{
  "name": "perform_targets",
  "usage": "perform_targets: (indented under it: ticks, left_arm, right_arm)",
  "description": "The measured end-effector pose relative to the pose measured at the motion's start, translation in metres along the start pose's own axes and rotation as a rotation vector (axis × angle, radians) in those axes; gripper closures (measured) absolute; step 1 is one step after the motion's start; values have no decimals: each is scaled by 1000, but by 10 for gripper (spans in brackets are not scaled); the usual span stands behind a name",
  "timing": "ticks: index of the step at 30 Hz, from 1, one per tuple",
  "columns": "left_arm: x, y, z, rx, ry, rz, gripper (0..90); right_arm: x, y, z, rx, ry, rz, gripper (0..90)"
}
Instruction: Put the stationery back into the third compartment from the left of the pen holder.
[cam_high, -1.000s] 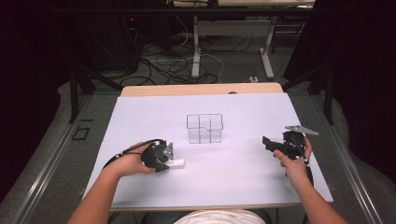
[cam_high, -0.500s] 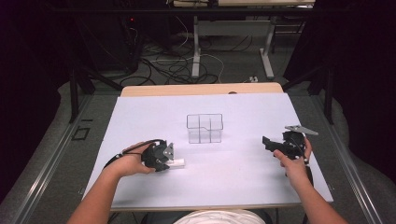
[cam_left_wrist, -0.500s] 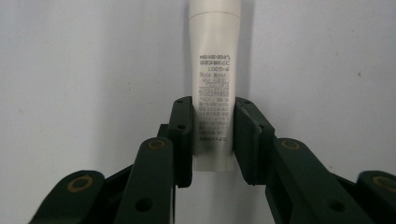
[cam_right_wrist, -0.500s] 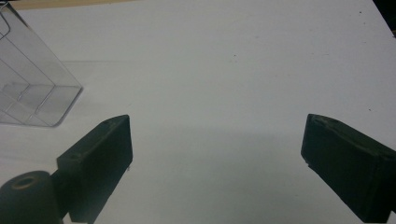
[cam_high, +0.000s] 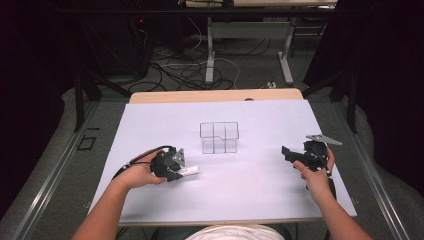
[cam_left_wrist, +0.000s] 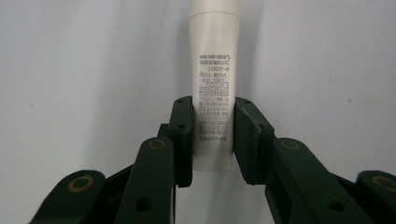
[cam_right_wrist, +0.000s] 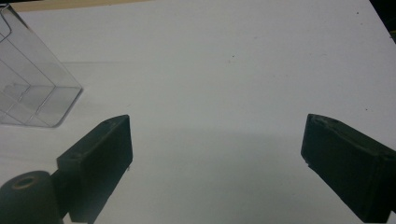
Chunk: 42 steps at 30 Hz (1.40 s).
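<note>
Two grippers are in your hands over the white table (cam_high: 150, 130). Your left gripper (cam_high: 186, 170) sits low at the near left of the table, and its jaws are clamped on a white tube (cam_left_wrist: 214, 84); in the left gripper view the pads press on both sides of the tube's printed lower body, with the tube running straight away from the camera over the bare table top. From above, the tube's free end (cam_high: 192, 171) pokes out of the jaws toward the middle of the table. Your right gripper (cam_high: 286, 152) is at the near right, jaws spread wide with nothing between them, pointing toward the clear divided box (cam_high: 219, 138). That box stands upright near the table's middle, well apart from both grippers.
</note>
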<state>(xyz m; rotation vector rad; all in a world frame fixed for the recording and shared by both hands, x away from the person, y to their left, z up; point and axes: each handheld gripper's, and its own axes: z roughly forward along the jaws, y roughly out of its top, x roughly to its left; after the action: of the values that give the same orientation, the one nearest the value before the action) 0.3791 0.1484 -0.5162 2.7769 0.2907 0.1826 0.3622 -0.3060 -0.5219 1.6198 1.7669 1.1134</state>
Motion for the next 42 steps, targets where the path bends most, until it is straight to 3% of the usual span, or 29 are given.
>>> perform_targets:
  ticks: [8, 16, 20, 26, 30, 34, 38, 42]
  left_arm:
    - [1, 0, -9, -190, -10, -144, 711]
    - [1, 4, -13, -290, -23, -234, 710]
    - [1, 5, -20, -396, -19, -343, 710]
    - [1, 8, -40, -558, 36, -462, 710]
    - [-1, 9, -48, -631, 96, -520, 710]
    - [-5, 12, -47, -705, 139, -604, 710]
    - [-12, 18, -42, -710, 195, -611, 710]
    - [-20, 24, -36, -734, 208, -640, 710]
  right_arm:
    - [4, 0, 0, -3, 5, -5, 83]
    - [14, 3, -1, -5, 49, -1, 82]
    - [25, 5, -2, 7, 101, -16, 81]
    - [45, 14, -7, -11, 144, -37, 14]
    - [56, 20, -11, -28, 184, -37, 13]
    - [69, 23, -12, -54, 186, -43, 33]
    - [83, 25, -9, -63, 224, -31, 139]
    - [107, 28, -8, -71, 313, 30, 152]
